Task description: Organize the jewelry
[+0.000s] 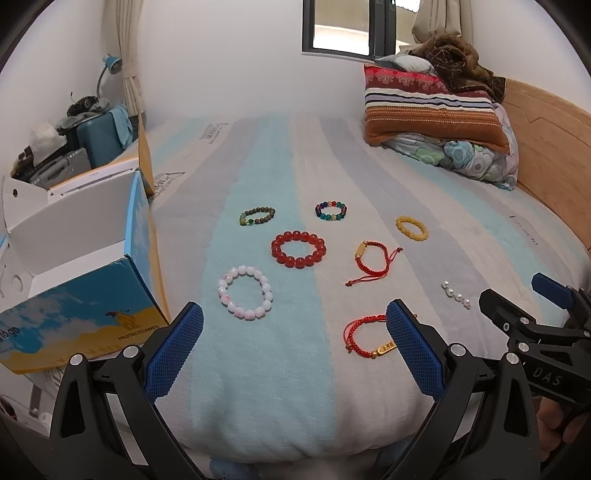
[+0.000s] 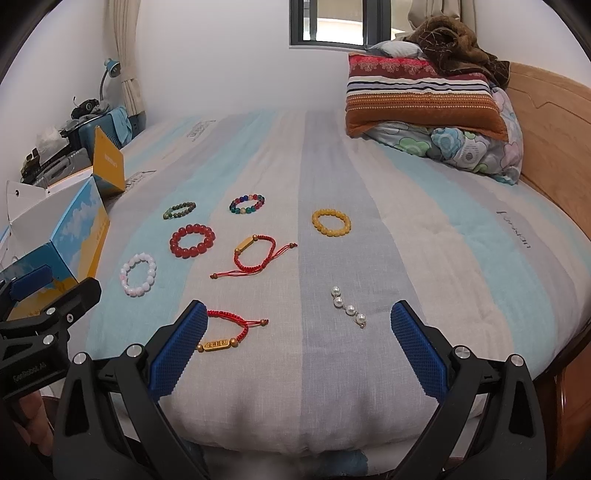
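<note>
Before you: bed under pale blue, grey and cream striped cotton cover (image 2: pixel 332 369), curved light-wood headboard (image 2: pixel 546 122) at right, dark-framed window (image 2: pixel 332 22) in plain white wall (image 2: pixel 221 66), cream curtain (image 1: pixel 127 55) at left.

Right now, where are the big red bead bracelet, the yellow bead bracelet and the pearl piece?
Red bead bracelet (image 1: pixel 298 249): left wrist view, on a bead at the ring's near edge.
Yellow bead bracelet (image 2: pixel 331 222): right wrist view, on the ring's beads.
Pearl piece (image 2: pixel 349 307): right wrist view, on a middle pearl.
</note>
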Demonstrator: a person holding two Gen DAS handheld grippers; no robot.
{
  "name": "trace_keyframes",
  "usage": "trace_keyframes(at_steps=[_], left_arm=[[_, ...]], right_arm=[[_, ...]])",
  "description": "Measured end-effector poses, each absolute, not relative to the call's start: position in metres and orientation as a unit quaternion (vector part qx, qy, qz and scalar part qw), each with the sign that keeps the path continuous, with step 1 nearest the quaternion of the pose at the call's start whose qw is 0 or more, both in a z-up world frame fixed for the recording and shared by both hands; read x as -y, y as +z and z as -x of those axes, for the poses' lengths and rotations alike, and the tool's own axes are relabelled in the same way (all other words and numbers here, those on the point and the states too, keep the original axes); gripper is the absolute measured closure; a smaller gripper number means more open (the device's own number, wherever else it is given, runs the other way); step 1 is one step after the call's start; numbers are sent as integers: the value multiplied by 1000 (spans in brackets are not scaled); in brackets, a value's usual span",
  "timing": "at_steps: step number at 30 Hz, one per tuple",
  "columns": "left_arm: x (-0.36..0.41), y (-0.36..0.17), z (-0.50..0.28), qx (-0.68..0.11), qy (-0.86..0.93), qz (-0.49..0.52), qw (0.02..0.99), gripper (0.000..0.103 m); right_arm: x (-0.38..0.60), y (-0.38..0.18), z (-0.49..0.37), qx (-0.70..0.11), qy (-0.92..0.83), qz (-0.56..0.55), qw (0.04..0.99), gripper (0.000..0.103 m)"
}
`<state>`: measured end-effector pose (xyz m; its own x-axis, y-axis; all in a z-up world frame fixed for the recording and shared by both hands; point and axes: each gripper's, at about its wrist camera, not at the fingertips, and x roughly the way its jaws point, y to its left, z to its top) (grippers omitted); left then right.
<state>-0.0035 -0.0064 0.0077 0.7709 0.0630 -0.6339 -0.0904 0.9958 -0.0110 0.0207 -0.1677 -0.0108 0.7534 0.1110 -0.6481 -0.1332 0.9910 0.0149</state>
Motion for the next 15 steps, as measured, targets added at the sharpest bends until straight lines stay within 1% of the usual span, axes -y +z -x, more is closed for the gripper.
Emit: trace_keyframes(at_steps=[15], left_arm=[[5, 4, 0, -346, 37, 20, 937, 6]], right_arm=[[164, -12, -21, -345, 65, 21, 936, 7]])
